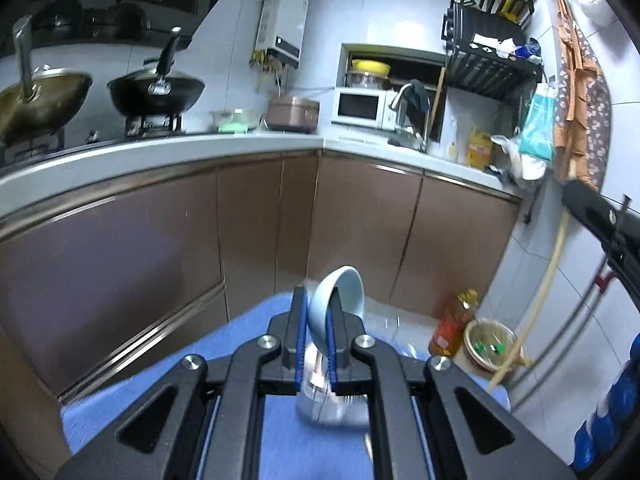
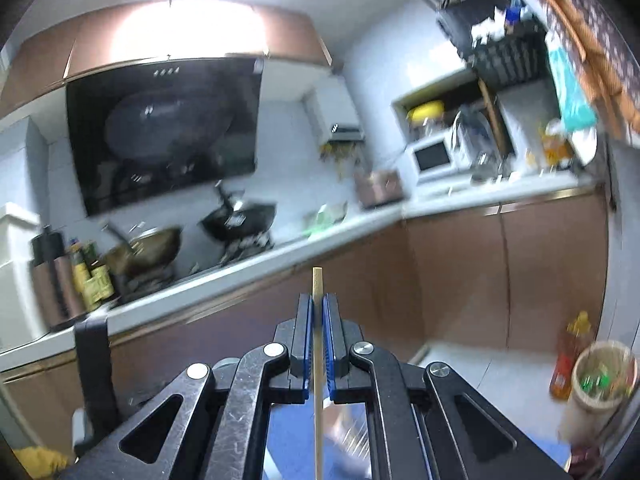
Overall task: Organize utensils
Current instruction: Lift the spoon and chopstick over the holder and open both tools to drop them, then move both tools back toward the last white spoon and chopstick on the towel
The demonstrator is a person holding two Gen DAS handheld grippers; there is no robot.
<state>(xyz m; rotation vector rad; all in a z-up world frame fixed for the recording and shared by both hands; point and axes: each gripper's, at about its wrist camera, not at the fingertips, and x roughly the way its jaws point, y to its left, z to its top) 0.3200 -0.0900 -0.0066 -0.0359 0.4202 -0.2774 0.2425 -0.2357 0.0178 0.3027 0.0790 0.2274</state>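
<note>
Left wrist: we see left gripper [image 1: 319, 312] jaws clamped on pale blue bowl [image 1: 338, 300] rim, tilted toward 1 o'clock. Right gripper [image 2: 319, 318] jaws pinch upright wooden stick [image 2: 317, 300], probably chopstick.

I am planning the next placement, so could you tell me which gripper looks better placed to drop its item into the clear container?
Left, probably. The left gripper holds the blue bowl directly above the clear container; the right gripper pinches a chopstick farther right.

A home kitchen: woks [image 1: 156, 94] on a gas stove, a microwave [image 1: 358, 107], brown cabinets [image 1: 248, 216] under a counter.
</note>
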